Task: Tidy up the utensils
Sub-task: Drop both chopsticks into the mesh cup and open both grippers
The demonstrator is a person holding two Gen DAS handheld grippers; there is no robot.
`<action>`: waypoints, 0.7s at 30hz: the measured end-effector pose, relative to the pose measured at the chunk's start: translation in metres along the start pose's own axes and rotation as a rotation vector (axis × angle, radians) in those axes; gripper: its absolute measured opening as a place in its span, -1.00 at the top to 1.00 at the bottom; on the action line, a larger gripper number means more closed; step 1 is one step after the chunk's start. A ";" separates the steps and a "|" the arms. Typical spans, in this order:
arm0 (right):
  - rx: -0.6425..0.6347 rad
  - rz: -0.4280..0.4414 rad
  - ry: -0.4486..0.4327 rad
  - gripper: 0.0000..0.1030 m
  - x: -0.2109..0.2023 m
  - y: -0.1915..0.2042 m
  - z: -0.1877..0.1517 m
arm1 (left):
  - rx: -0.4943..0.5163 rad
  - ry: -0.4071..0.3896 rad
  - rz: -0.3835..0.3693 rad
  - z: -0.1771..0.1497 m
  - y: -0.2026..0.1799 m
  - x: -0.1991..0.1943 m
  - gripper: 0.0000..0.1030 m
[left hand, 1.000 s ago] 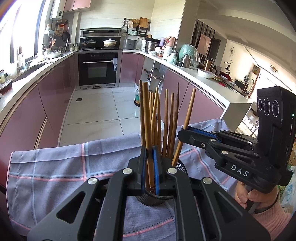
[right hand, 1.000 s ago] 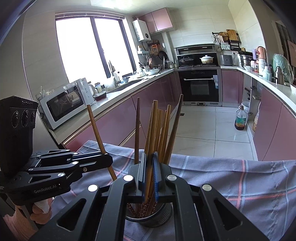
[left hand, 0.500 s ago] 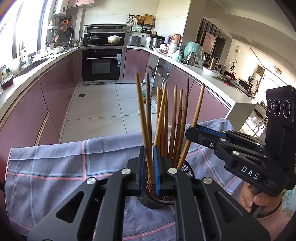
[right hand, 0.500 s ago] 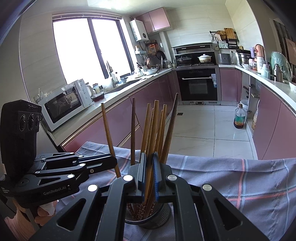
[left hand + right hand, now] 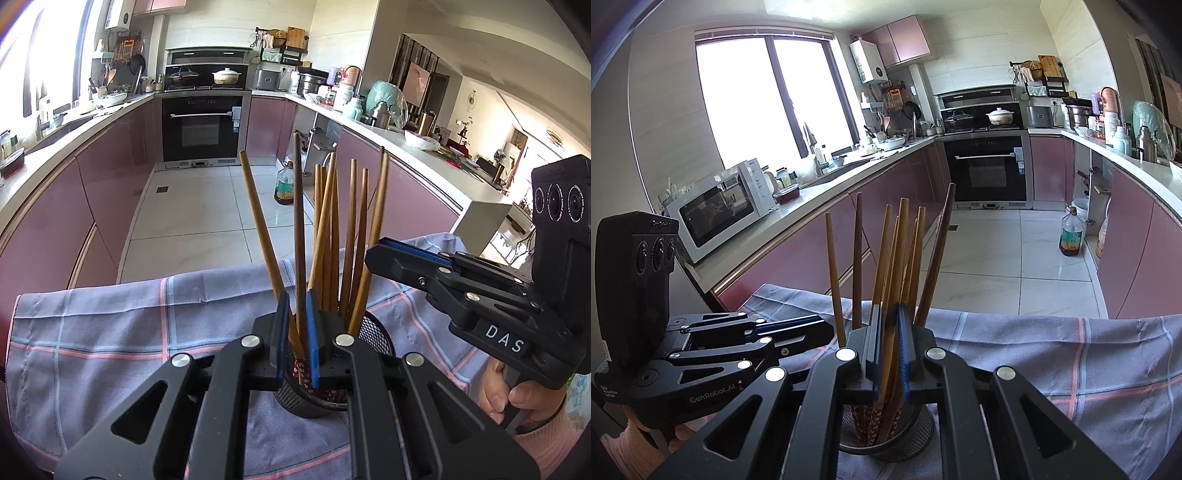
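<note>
Microwave [image 5: 720, 206] shows rightward only; each hand-held gripper [image 5: 297, 332] [image 5: 889, 350] apparently pinches chopsticks [image 5: 258, 236] [image 5: 892, 280].

The right gripper [image 5: 889, 350] is clamped on a brown chopstick [image 5: 892, 295] whose lower end stands in a black mesh holder [image 5: 886, 439] with other chopsticks [image 5: 916, 258]. The holder sits on a blue checked cloth [image 5: 1071, 362]. At the lower left, the left gripper [image 5: 827, 328] pinches a single lighter chopstick [image 5: 834, 277].
</note>
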State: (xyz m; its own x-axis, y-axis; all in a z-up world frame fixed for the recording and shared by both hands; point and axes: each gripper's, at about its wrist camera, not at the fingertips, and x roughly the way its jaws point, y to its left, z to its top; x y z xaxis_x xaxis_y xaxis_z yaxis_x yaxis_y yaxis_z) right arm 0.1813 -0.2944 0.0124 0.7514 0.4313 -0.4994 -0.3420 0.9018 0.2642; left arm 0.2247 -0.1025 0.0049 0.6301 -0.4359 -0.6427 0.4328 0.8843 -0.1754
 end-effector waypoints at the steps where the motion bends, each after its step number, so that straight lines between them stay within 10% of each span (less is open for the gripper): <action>1: 0.001 0.001 -0.001 0.86 0.000 0.000 0.000 | 0.001 -0.001 0.002 0.000 0.000 0.000 0.81; 11: 0.006 0.002 -0.002 0.71 -0.003 -0.003 -0.006 | -0.005 -0.026 0.015 -0.005 0.003 -0.003 0.57; 21: -0.008 -0.024 -0.035 0.24 -0.024 0.002 -0.024 | -0.018 -0.122 0.096 -0.026 0.004 -0.029 -0.15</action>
State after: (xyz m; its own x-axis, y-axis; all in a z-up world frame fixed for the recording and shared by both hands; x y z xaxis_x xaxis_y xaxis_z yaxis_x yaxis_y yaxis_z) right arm 0.1489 -0.3019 0.0047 0.7790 0.4081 -0.4761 -0.3276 0.9122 0.2459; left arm 0.1912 -0.0823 0.0030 0.7422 -0.3654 -0.5618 0.3556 0.9253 -0.1320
